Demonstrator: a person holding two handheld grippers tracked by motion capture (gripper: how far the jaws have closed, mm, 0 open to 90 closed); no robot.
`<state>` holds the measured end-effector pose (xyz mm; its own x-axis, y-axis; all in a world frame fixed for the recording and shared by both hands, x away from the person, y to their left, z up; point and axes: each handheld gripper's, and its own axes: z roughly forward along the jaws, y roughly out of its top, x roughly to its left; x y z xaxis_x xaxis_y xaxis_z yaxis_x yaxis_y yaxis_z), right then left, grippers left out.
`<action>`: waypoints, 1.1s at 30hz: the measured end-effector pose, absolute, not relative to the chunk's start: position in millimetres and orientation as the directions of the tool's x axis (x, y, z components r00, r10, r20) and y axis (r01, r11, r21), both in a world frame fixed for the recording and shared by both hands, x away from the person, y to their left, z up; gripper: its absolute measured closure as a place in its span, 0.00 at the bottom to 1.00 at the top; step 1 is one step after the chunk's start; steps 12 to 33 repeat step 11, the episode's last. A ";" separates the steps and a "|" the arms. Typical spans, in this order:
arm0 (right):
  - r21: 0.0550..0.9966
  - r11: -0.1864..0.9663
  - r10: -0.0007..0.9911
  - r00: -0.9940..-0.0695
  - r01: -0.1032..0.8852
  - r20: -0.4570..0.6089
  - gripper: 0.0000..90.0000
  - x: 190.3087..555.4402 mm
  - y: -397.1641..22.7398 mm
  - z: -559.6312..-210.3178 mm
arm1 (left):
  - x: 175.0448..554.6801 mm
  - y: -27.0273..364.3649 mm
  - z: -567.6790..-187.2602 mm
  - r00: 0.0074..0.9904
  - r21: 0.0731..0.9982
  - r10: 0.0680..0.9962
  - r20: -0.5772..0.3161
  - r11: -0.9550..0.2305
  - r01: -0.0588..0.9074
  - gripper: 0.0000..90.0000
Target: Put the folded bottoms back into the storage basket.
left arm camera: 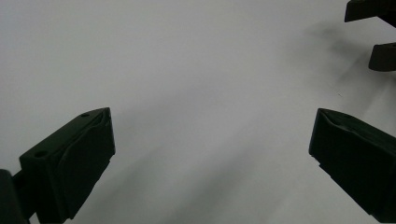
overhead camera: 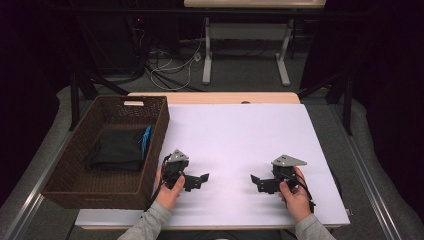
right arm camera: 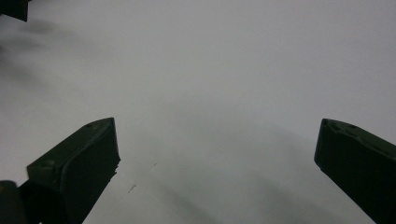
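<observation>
Both grippers rest low on the white surface (overhead camera: pixel 240 145), jaws spread wide and holding nothing.

Left gripper (overhead camera: pixel 200 179) lies just right of the woven basket (overhead camera: pixel 107 192), its jaws pointing toward the right gripper (overhead camera: pixel 256 183), whose jaws point back at it; a bare stretch of surface lies between them. From the left gripper view, its own jaws stand far apart over plain white, with the other gripper's jaw tips at the upper right. Inside the basket lies a dark folded cloth (overhead camera: pixel 116 150) with a blue item (overhead camera: pixel 146 137) against the right wall. Beyond both grippers the surface runs bare to its far edge.
</observation>
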<state>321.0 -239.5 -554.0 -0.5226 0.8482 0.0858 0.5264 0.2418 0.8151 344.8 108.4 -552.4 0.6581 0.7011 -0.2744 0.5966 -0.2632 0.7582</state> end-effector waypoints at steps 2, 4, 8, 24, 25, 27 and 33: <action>0.818 0.237 0.848 -0.522 0.525 0.089 0.00 320.9 -239.4 -555.0 | 344.8 108.5 -552.5 0.657 0.758 0.702 -0.275 -0.261 0.597 0.00; 0.820 0.236 0.848 -0.522 0.522 0.088 0.00 321.0 -239.7 -555.0 | 345.1 108.1 -553.3 0.657 0.759 0.701 -0.278 -0.259 0.598 0.00; 0.818 0.237 0.846 -0.525 0.525 0.091 0.00 320.3 -239.5 -554.7 | 345.6 107.8 -553.8 0.661 0.759 0.699 -0.271 -0.267 0.594 0.00; 0.819 0.239 0.847 -0.525 0.522 0.088 0.00 320.1 -239.5 -554.9 | 345.6 107.9 -553.5 0.656 0.757 0.700 -0.280 -0.259 0.600 0.00; 0.819 0.239 0.847 -0.525 0.522 0.088 0.00 320.1 -239.5 -554.9 | 345.6 107.9 -553.5 0.656 0.757 0.700 -0.280 -0.259 0.600 0.00; 0.819 0.239 0.847 -0.525 0.522 0.088 0.00 320.1 -239.5 -554.9 | 345.6 107.9 -553.5 0.656 0.757 0.700 -0.280 -0.259 0.600 0.00; 0.819 0.239 0.847 -0.525 0.522 0.088 0.00 320.1 -239.5 -554.9 | 345.6 107.9 -553.5 0.656 0.757 0.700 -0.280 -0.259 0.600 0.00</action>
